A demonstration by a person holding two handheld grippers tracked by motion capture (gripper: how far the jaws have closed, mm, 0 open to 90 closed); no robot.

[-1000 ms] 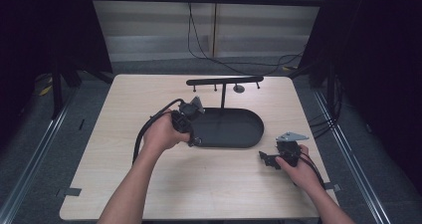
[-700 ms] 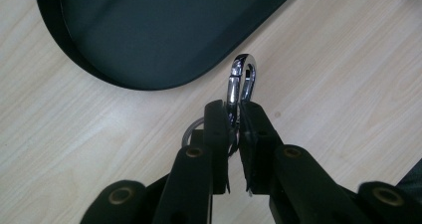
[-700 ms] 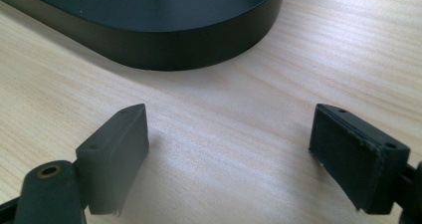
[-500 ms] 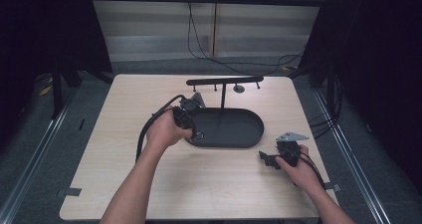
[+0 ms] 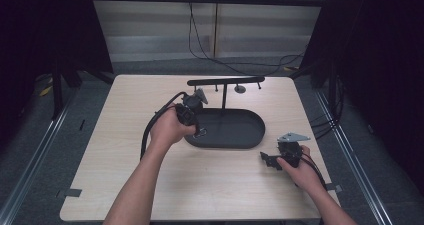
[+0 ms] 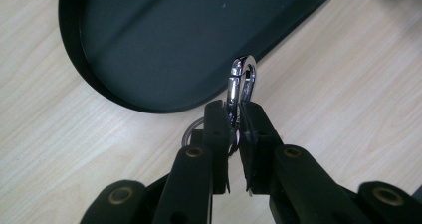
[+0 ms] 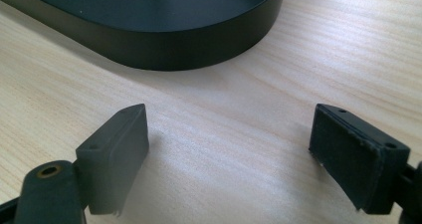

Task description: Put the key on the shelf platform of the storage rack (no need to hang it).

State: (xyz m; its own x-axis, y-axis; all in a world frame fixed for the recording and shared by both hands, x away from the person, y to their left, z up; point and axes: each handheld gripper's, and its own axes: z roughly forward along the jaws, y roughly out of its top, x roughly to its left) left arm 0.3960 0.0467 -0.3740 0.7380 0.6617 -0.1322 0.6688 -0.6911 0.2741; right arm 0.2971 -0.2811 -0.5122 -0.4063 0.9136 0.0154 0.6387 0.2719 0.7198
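The carabiner [image 6: 242, 82], a small silver clip with a key ring [image 6: 191, 130] hanging from it, is pinched between the jaws of your left gripper [image 6: 234, 119], and in the left gripper view its top loop pokes out above the jaw tips, right over the near rim of the black oval tray [image 6: 99, 92]. In the high view you hold that left gripper [image 5: 199, 131] at the tray's [image 5: 260, 135] left end, while your right gripper [image 5: 266, 160] sits on the wooden table [image 5: 125, 185] off the tray's right end, near its front, jaws spread wide with nothing between them. Behind the tray stands the black T-shaped rack [image 5: 225, 81], rising from the tray's far side.
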